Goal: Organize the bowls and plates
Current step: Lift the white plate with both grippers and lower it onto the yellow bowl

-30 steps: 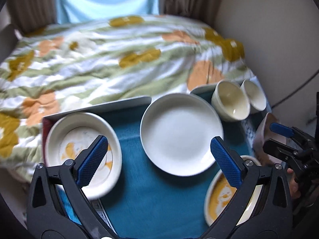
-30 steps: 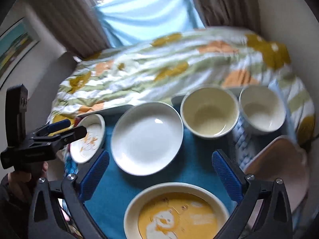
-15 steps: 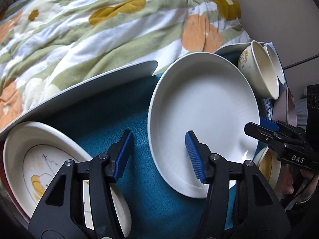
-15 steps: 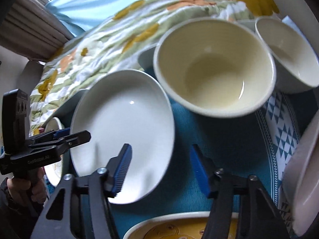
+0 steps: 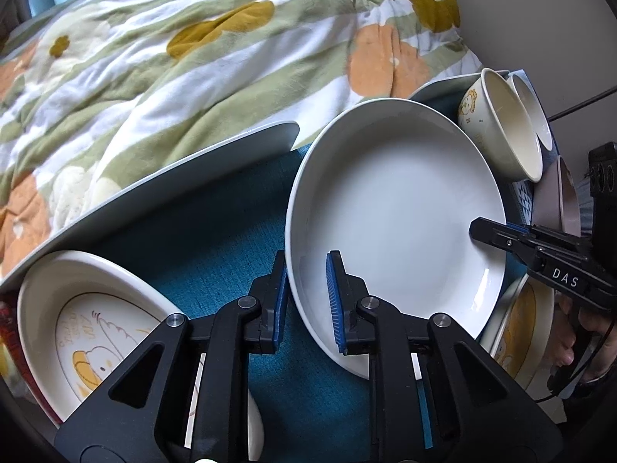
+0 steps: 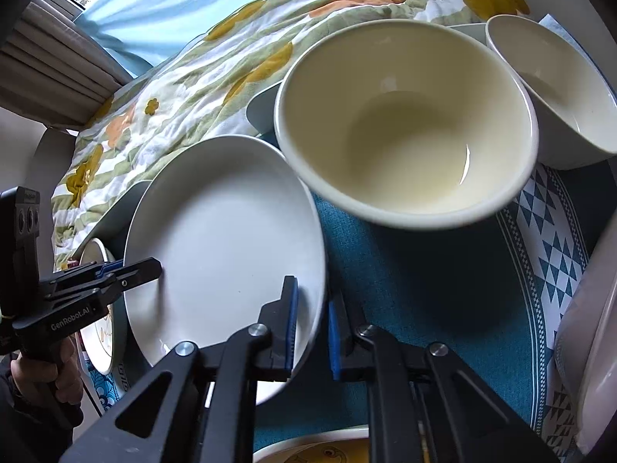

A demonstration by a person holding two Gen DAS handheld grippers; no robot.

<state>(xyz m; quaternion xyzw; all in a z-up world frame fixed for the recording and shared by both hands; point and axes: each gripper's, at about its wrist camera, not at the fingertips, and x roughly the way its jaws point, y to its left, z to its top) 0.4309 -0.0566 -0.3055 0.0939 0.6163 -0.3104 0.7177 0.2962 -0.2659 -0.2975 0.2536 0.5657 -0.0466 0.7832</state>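
A plain white plate (image 5: pixel 393 208) (image 6: pixel 223 239) lies on the teal mat (image 5: pixel 216 231) with both grippers on it. My left gripper (image 5: pixel 306 301) is closing its jaws over the plate's left rim, one blue pad outside and one inside. In the right wrist view it shows as a black tool (image 6: pixel 154 268) at that same edge. My right gripper (image 6: pixel 311 308) is shut on the opposite rim, its pads (image 6: pixel 291 324) against the plate; the left wrist view shows it (image 5: pixel 478 229) from the side.
A duck-print plate (image 5: pixel 77 328) sits at the left, a yellow duck bowl (image 5: pixel 520 328) (image 6: pixel 320 451) at the near right. A cream bowl (image 6: pixel 405 123) and a small white bowl (image 6: pixel 551 88) stand behind. A pinkish dish (image 6: pixel 594 347) is far right. A flowered quilt (image 5: pixel 193 58) lies beyond.
Both grippers dropped from above the mat to the white plate and closed from wide open onto its opposite rims.
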